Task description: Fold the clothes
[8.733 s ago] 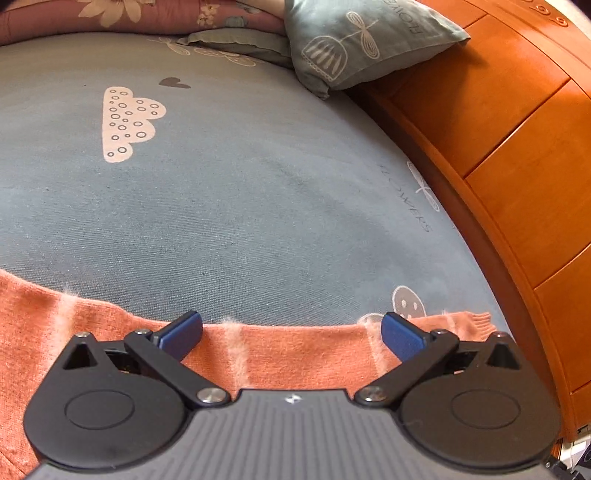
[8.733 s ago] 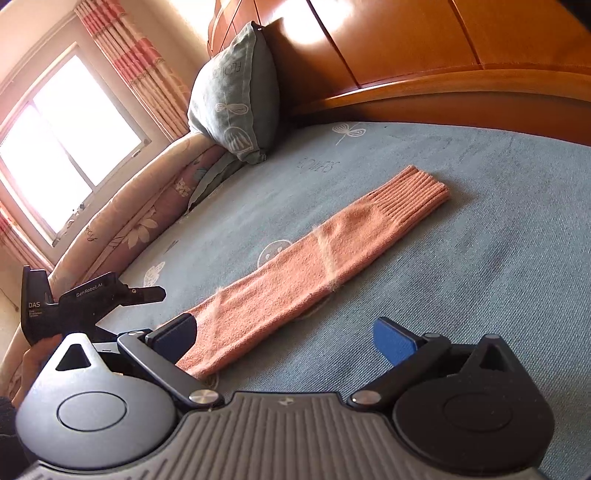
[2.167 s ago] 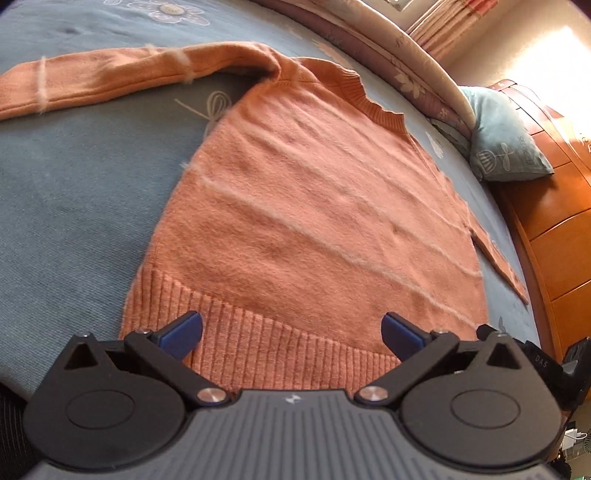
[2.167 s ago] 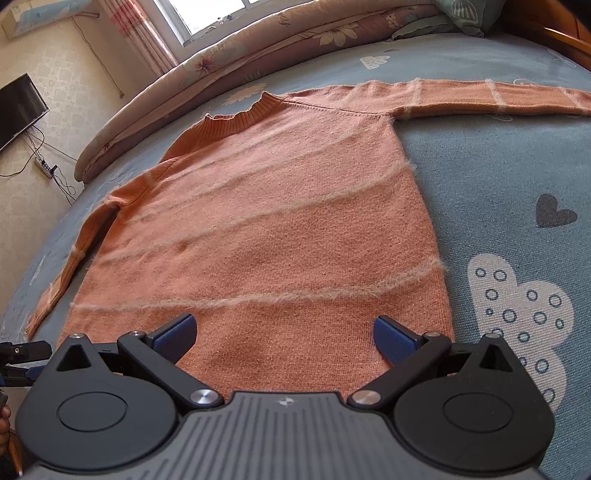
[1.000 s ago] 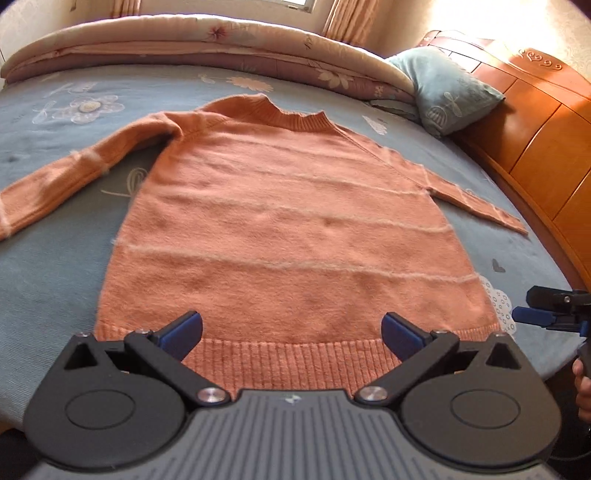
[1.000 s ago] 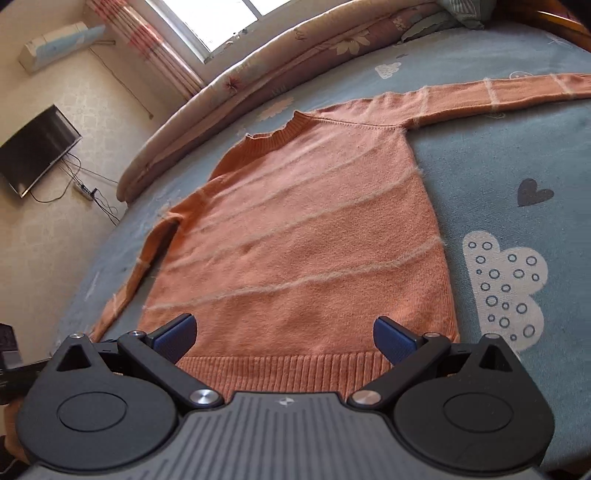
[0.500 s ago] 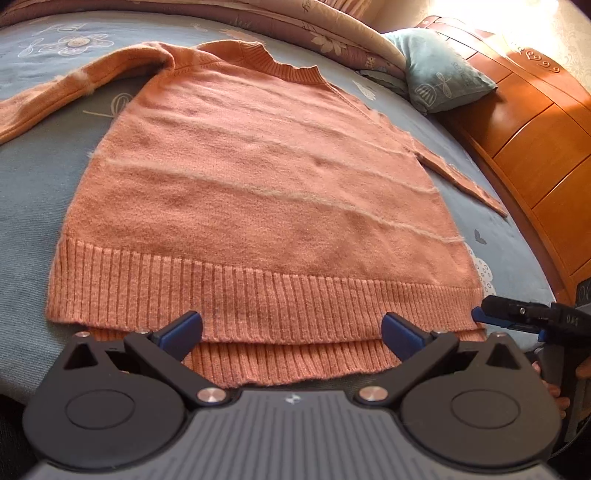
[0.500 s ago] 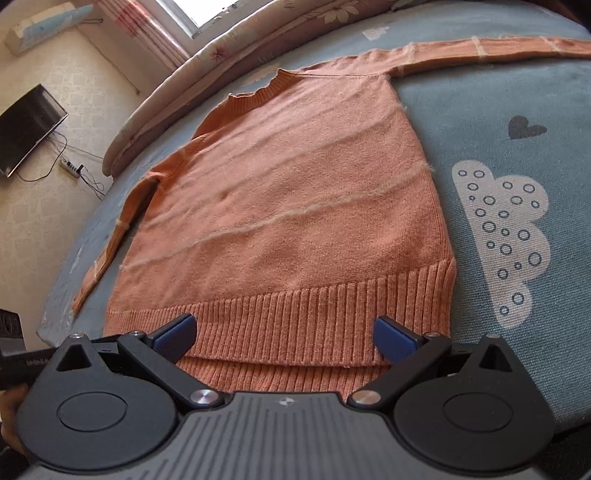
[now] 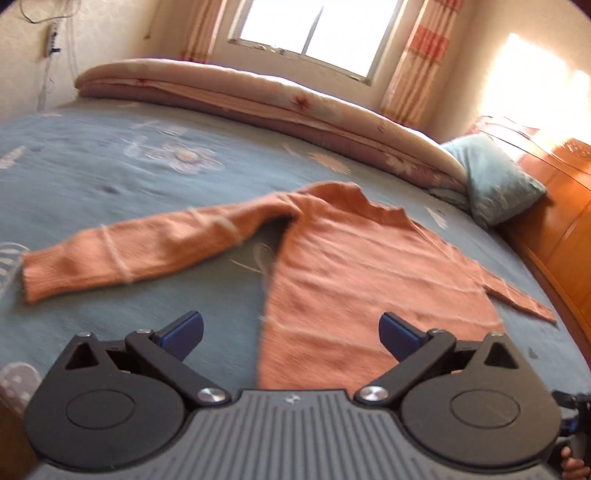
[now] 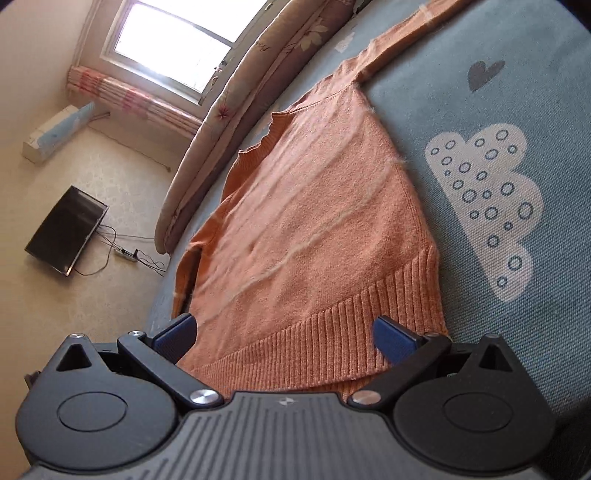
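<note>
Orange sweater [image 9: 354, 280] lies flat on the blue bed sheet [image 9: 110, 177], sleeves spread out. Left gripper [image 9: 291, 332] fingers spread wide, empty, above the sweater's left edge. Right gripper [image 10: 283, 334] fingers wide apart too, empty, over the ribbed hem [image 10: 354, 328]. Pillow [image 9: 495, 188] by the wooden headboard [image 9: 565, 221].

warm daylight from the window [image 9: 314, 33], motion blur, fisheye-bent edges

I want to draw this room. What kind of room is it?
Most likely a bedroom. An orange sweater lies spread on a big bed with a blue patterned sheet, with a rolled quilt, a pillow by a wooden headboard, and a curtained window.
</note>
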`<state>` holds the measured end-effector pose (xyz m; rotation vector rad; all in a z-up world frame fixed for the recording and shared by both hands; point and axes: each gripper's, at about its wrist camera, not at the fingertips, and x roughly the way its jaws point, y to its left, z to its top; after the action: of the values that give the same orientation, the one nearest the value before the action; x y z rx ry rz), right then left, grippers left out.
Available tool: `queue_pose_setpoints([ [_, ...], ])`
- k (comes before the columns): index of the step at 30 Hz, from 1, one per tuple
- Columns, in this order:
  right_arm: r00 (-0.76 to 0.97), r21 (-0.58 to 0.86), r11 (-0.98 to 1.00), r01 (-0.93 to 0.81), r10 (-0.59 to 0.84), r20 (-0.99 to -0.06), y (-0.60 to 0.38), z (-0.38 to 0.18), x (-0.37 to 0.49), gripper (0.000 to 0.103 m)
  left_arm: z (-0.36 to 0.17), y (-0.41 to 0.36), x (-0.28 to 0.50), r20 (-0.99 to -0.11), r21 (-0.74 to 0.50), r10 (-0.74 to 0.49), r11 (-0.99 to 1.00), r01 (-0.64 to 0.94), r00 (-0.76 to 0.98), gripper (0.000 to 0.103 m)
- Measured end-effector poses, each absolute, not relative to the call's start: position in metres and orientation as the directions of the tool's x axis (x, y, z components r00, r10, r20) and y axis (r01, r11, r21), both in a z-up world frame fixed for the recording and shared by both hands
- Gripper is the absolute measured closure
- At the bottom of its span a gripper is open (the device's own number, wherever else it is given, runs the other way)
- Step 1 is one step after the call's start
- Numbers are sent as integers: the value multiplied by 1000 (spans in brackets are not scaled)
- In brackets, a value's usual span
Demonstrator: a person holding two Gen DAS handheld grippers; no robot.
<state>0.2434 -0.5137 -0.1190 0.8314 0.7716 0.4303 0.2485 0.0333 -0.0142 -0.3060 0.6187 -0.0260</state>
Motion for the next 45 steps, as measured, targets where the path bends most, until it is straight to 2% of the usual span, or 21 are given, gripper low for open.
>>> queue_pose_setpoints([
  [3, 656, 722, 686, -83, 583, -479, -500, -114, 243, 0, -5, 91, 251, -583, -278, -6, 941, -193, 813, 30],
  [4, 656, 698, 710, -94, 571, -493, -495, -113, 242, 0, -6, 109, 255, -591, -274, 27, 933, -233, 806, 45],
  [5, 656, 671, 734, -107, 559, -506, -491, -112, 240, 0, -6, 127, 259, -599, -270, 60, 923, -273, 798, 52],
  [9, 648, 561, 810, -170, 521, -556, -476, -107, 237, 0, -17, 191, 279, -648, -252, 152, 882, -398, 746, 57],
  [12, 653, 543, 824, -163, 503, -566, -473, -104, 233, 0, -35, 225, 295, -694, -213, 192, 866, -452, 694, 58],
  [14, 651, 566, 814, -133, 502, -569, -473, -99, 235, 0, -46, 242, 302, -714, -203, 189, 866, -457, 675, 59],
  [19, 664, 549, 815, -185, 516, -541, -447, -67, 243, 0, -72, 273, 316, -736, -230, 153, 860, -455, 660, 60],
  [24, 661, 513, 822, -247, 530, -531, -411, -47, 260, 0, -87, 278, 329, -732, -258, 102, 874, -412, 674, 60],
  [37, 631, 451, 853, -264, 506, -588, -372, -54, 270, 0, -92, 241, 330, -721, -106, 112, 957, -270, 683, 60],
  [39, 631, 449, 856, -257, 501, -593, -371, -55, 271, 0, -91, 241, 329, -720, -109, 120, 953, -282, 684, 64],
  [43, 636, 420, 869, -261, 482, -602, -366, -55, 272, 0, -84, 233, 329, -721, -29, 180, 957, -288, 669, 98],
  [45, 647, 404, 878, -255, 466, -603, -365, -55, 272, 0, -79, 231, 327, -713, -28, 180, 959, -283, 678, 98],
])
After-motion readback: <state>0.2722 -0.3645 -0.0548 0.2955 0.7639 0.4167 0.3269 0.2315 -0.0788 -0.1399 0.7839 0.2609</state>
